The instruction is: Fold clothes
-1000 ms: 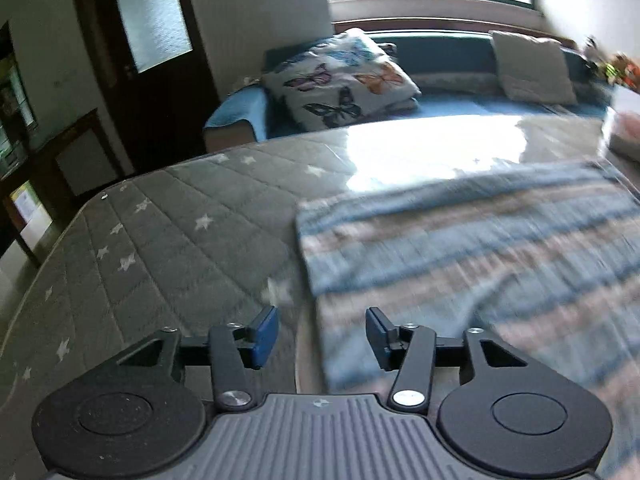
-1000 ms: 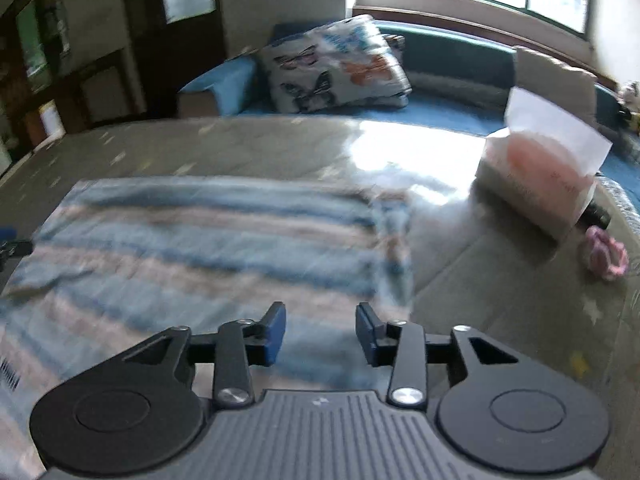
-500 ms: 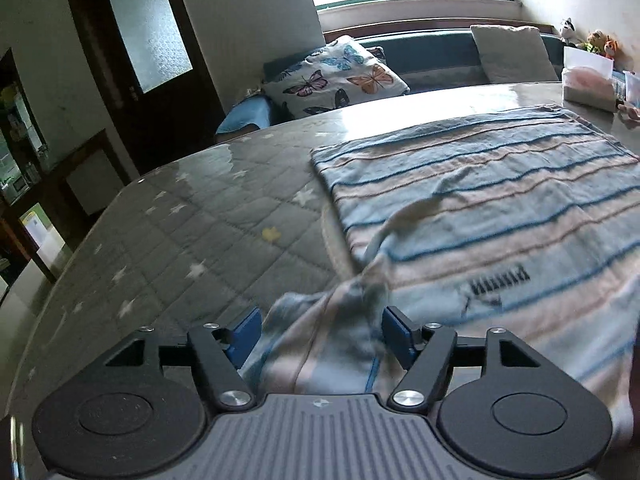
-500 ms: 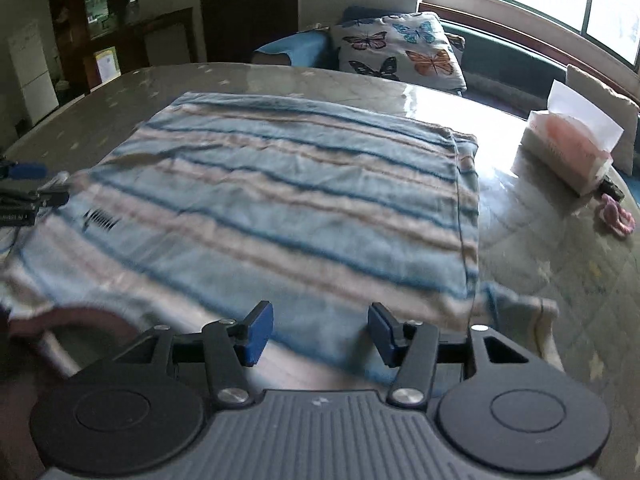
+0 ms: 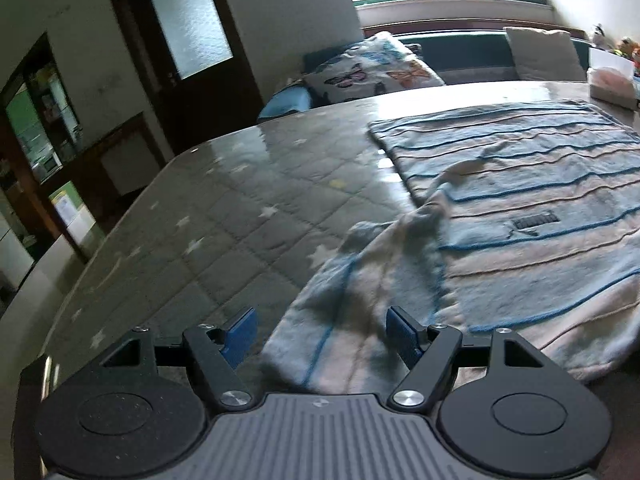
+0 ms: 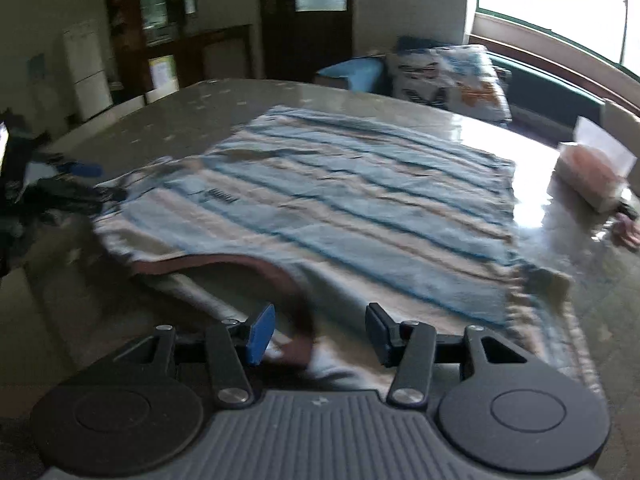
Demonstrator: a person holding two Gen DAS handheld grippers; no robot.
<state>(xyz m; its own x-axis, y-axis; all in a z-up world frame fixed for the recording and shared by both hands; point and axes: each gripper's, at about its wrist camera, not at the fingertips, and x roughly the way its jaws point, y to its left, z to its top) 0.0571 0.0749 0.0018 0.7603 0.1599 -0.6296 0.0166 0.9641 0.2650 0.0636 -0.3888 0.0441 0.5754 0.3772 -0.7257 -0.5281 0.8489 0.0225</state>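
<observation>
Both grippers pulled back toward near table [image 5: 224,216] edge. Left gripper [image 5: 320,334] spread wide, shirt [image 5: 520,184] sleeve between fingers; right gripper [image 6: 316,334] spread wide over collar [image 6: 240,262], nothing gripped.

The left wrist camera sits low behind the left gripper [image 5: 322,338], close over the near left sleeve of the striped shirt [image 5: 520,208], and faces across the quilted table [image 5: 208,232] toward the butterfly cushion [image 5: 372,70] and window. The right wrist camera sits low behind the right gripper [image 6: 320,338] at the collar edge of the striped shirt [image 6: 340,200], facing up its length toward the door, with the left unit visible at its left edge. Both views share the shirt, its dark chest logo, the table, the cushion and the tissue box [image 6: 592,168].
</observation>
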